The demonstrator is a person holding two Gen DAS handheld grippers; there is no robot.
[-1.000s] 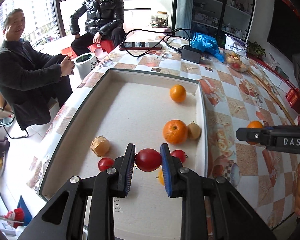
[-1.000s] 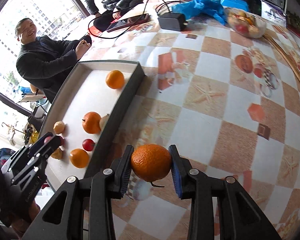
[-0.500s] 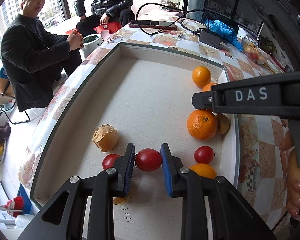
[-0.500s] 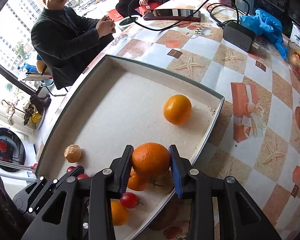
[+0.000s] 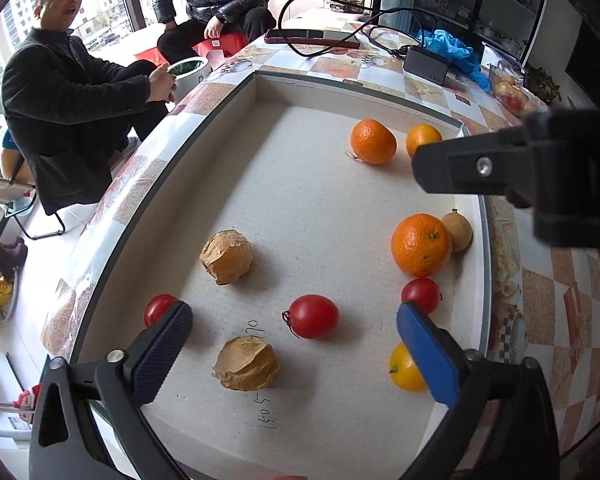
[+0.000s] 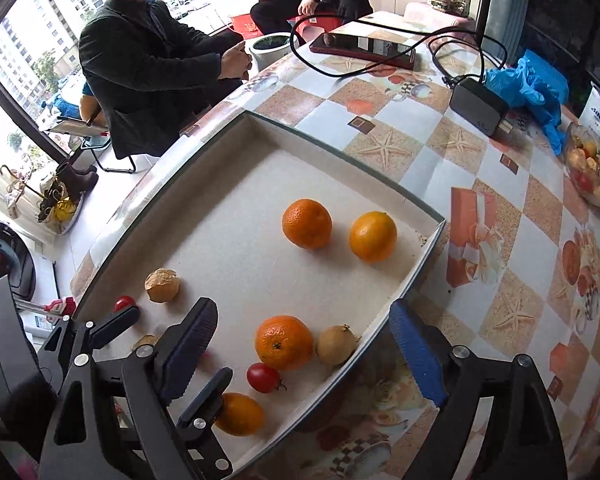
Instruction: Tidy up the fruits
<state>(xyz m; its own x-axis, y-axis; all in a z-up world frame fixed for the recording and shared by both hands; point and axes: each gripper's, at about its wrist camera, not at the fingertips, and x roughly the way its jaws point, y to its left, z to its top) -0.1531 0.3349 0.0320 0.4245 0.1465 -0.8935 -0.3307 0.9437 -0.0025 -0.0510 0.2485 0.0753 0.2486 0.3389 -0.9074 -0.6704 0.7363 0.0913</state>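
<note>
- Left gripper (image 5: pixel 292 334): jaws opening, spread wide, pads touching nothing; a red tomato (image 5: pixel 313 316) lies loose on the tray floor between them.
- Right gripper (image 6: pixel 304 344): jaws opening, wide apart, gripping nothing, above the tray's near right side.
- White tray (image 5: pixel 260 92) on the patterned table (image 6: pixel 500 280), left to right in the left wrist view: a small tomato (image 5: pixel 158 308) touching the left pad, two papery husked fruits (image 5: pixel 227 256) (image 5: pixel 247 364), the loose tomato, then a yellow fruit (image 5: pixel 406 368), another tomato (image 5: pixel 420 294), a large orange (image 5: pixel 420 245) touching a tan fruit (image 5: pixel 458 230).
- Far right corner: two oranges (image 6: pixel 307 223) (image 6: pixel 373 236) just beside each other.
</note>
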